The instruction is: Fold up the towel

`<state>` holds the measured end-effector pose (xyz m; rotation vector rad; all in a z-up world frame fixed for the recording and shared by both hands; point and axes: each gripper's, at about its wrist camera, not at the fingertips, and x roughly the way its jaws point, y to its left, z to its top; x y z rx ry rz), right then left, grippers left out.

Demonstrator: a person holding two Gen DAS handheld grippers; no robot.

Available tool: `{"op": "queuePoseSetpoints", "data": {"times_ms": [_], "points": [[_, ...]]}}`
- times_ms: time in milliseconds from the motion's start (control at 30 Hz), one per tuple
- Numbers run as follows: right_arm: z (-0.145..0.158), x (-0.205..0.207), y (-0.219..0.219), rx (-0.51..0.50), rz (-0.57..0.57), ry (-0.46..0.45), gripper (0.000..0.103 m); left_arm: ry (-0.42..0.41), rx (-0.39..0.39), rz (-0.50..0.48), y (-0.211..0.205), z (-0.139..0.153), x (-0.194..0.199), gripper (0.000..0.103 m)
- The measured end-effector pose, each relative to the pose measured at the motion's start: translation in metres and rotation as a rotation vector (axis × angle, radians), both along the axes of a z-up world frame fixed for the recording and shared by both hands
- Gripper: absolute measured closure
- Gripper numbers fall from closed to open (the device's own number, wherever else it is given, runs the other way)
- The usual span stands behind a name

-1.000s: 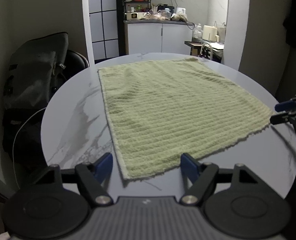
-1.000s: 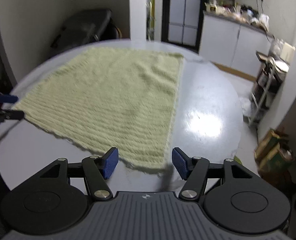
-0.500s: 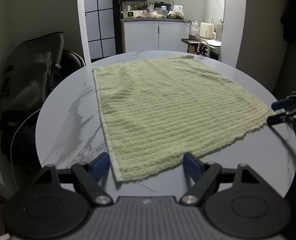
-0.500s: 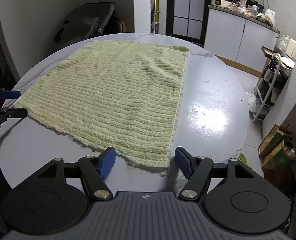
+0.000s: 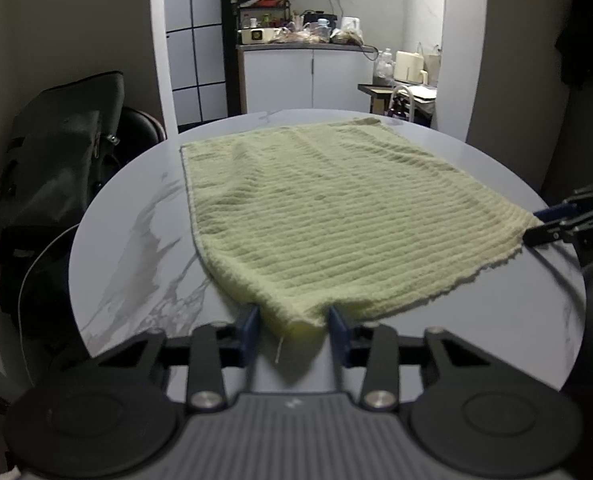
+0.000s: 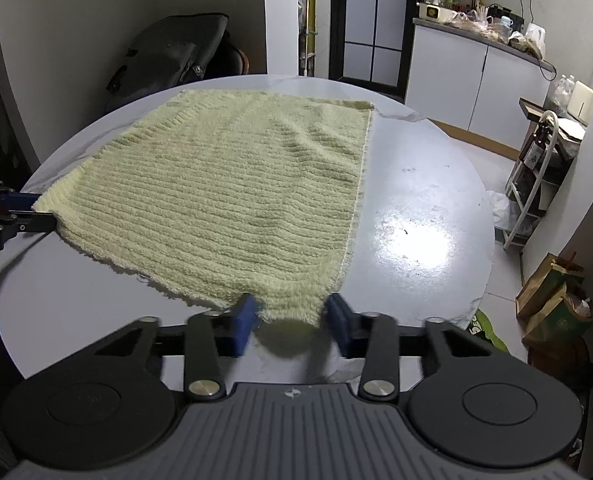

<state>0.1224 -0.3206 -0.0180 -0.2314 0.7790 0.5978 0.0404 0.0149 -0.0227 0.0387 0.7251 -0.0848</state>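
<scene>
Two near corners of towel, one per gripper. Left wrist view: left gripper closing, near-left towel corner bunched between blue pads, lifted off round table. Left hem runs straight toward far edge; bare marble strip beside it. Black bag past table rim.

Right wrist view: right gripper closing on near-right towel corner. Wide bare tabletop right of hem. Left gripper pinches far corner at table's left edge.
</scene>
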Motion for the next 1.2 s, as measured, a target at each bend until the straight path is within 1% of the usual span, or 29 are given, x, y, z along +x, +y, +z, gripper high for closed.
{"op": "queuePoseSetpoints", "data": {"times_ms": [33, 67, 100, 133, 167, 267, 400, 433, 467, 567, 600, 633, 667, 733, 900, 933, 967, 1000, 1033, 1133, 1200], "points": [[0.0000, -0.0010, -0.0005, 0.002, 0.002, -0.003, 0.083, -0.001, -0.003, 0.007, 0.0010, 0.0002, -0.0006, 0.075], [0.0000, -0.0013, -0.0015, 0.006, 0.000, -0.004, 0.088, -0.001, -0.008, 0.013, 0.0020, 0.0003, -0.0009, 0.082], [0.0001, -0.0015, -0.0026, 0.009, -0.004, -0.004, 0.094, -0.001, -0.013, 0.018, 0.0029, 0.0005, -0.0012, 0.085], [0.0001, -0.0012, -0.0041, 0.015, -0.009, -0.001, 0.097, 0.000, -0.023, 0.022, 0.0037, 0.0007, -0.0011, 0.091], [0.0002, -0.0010, -0.0051, 0.020, -0.009, 0.001, 0.097, 0.002, -0.032, 0.026, 0.0045, 0.0009, -0.0012, 0.094], [0.0003, -0.0018, -0.0048, 0.016, -0.005, 0.000, 0.098, 0.003, -0.038, 0.033, 0.0036, 0.0014, -0.0010, 0.098], [0.0007, -0.0025, -0.0040, 0.008, -0.007, 0.003, 0.098, 0.000, -0.024, 0.033, 0.0009, 0.0027, -0.0029, 0.099], [0.0008, -0.0025, -0.0041, 0.007, -0.011, 0.006, 0.096, 0.003, -0.016, 0.033, 0.0005, 0.0027, -0.0035, 0.095], [0.0009, -0.0023, -0.0044, 0.013, -0.014, 0.011, 0.096, 0.005, -0.004, 0.035, 0.0002, 0.0026, -0.0042, 0.088], [0.0006, -0.0017, -0.0058, 0.023, -0.021, 0.014, 0.094, 0.001, 0.034, 0.051, -0.0003, 0.0021, -0.0065, 0.082], [0.0005, -0.0015, -0.0059, 0.024, -0.024, 0.015, 0.092, 0.000, 0.036, 0.055, 0.0004, 0.0019, -0.0071, 0.081], [0.0005, -0.0012, -0.0059, 0.024, -0.026, 0.015, 0.089, -0.001, 0.032, 0.061, 0.0019, 0.0019, -0.0070, 0.077], [0.0006, -0.0010, -0.0060, 0.024, -0.029, 0.015, 0.087, -0.002, 0.031, 0.068, 0.0030, 0.0018, -0.0067, 0.072], [0.0005, -0.0007, -0.0051, 0.026, -0.026, 0.016, 0.083, -0.007, 0.045, 0.082, 0.0040, 0.0015, -0.0056, 0.068], [0.0002, -0.0001, -0.0021, 0.002, -0.039, 0.001, 0.082, -0.017, 0.044, 0.087, 0.0060, 0.0013, -0.0035, 0.068], [0.0005, 0.0004, -0.0024, 0.010, -0.039, 0.000, 0.084, -0.018, 0.040, 0.084, 0.0061, 0.0013, -0.0035, 0.073], [0.0008, 0.0001, -0.0024, 0.015, -0.036, -0.003, 0.086, -0.018, 0.029, 0.075, 0.0065, 0.0011, -0.0035, 0.083], [0.0011, -0.0003, -0.0022, 0.017, -0.032, -0.007, 0.093, -0.018, 0.020, 0.064, 0.0066, 0.0010, -0.0036, 0.087], [0.0014, -0.0012, -0.0011, 0.016, -0.024, -0.015, 0.098, -0.018, 0.017, 0.055, 0.0058, 0.0012, -0.0037, 0.090], [0.0027, -0.0032, 0.0006, 0.012, -0.011, -0.026, 0.098, -0.018, 0.019, 0.037, 0.0030, 0.0011, -0.0047, 0.095], [0.0040, -0.0049, 0.0010, 0.008, -0.003, -0.031, 0.099, -0.019, 0.016, 0.032, 0.0026, 0.0008, -0.0063, 0.096]]}}
